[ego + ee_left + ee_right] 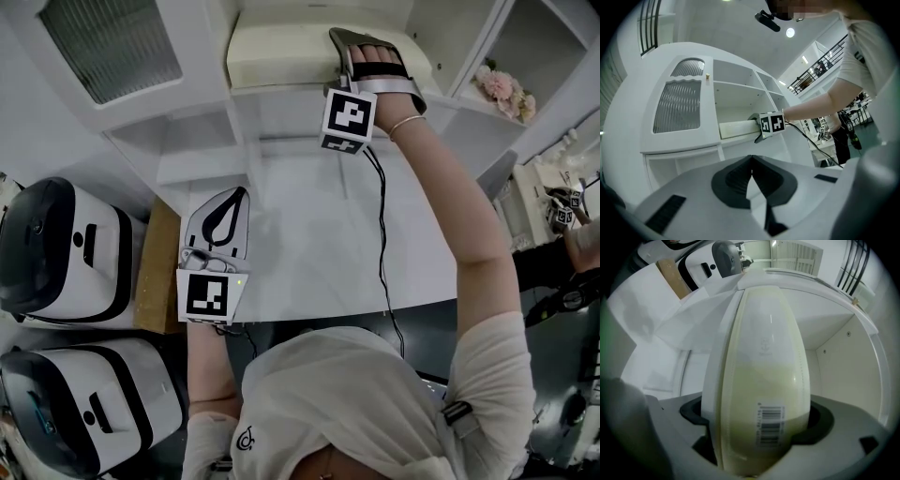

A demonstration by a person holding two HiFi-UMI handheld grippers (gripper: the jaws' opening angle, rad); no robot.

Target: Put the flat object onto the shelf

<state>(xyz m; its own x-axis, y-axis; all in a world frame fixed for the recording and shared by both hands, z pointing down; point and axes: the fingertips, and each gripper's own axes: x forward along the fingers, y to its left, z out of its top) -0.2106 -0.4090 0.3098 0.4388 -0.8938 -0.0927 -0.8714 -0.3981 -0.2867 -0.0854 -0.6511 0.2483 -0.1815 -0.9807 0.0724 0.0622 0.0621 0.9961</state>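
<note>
Right claw (757, 417) spread loosely around cream box (764, 348) along shelf (291, 98) edge; left claw (751, 161) pressed together.

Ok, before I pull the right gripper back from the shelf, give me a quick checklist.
1. Box lying on the shelf: ok.
2. Box between the right gripper's jaws: ok. Whether it is gripped: cannot tell.
3. Box pushed fully back: cannot tell.
4. Left gripper shut, empty, over the table, away from the shelf: ok.
5. Cable hanging free across the table: ok.
</note>
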